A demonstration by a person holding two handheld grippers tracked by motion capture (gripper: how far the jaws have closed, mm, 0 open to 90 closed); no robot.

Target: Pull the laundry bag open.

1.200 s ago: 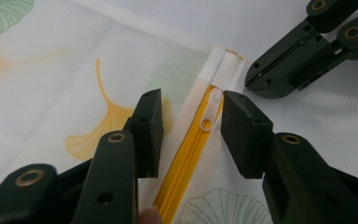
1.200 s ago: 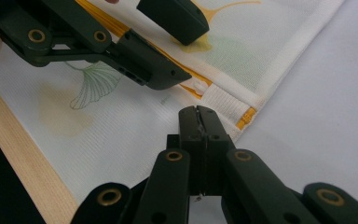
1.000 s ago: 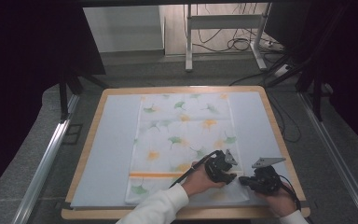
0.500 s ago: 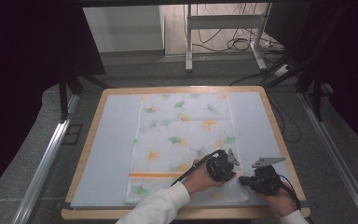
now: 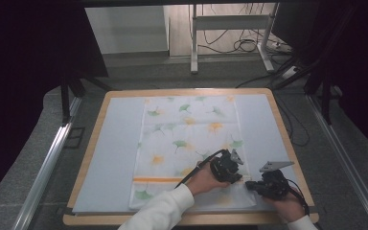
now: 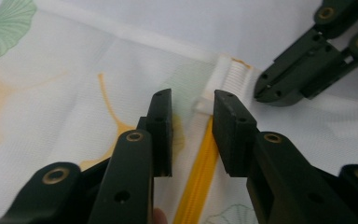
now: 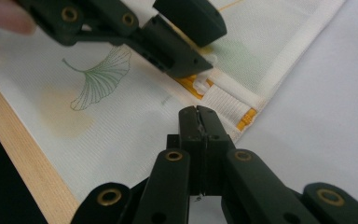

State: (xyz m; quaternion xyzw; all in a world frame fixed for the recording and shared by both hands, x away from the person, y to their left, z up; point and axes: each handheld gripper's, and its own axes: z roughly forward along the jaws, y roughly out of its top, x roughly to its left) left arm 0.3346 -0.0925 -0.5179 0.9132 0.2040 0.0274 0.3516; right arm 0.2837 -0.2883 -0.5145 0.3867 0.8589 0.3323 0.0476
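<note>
Here the white fabric cover printed with ginkgo leaves (image 5: 187,143) lies flat on the worktop (image 5: 100,143), its orange zipper (image 6: 200,172) ending near the near right corner. The right tool (image 7: 198,116) is shut, pinching the cover's edge by the zipper end. The left tool (image 6: 192,116), whose jaws have just been opening, straddles the white zipper pull (image 6: 204,105) without pressing it. Next, it likely must close on the pull and draw it along.

A wood-rimmed surface (image 5: 103,122) is sitting on grey speckled floor (image 5: 38,120). Behind it, a pale metal stand (image 5: 230,28) is rising, with black cables (image 5: 249,45) lying around its feet. Dark curtains (image 5: 24,72) are hanging along both sides.
</note>
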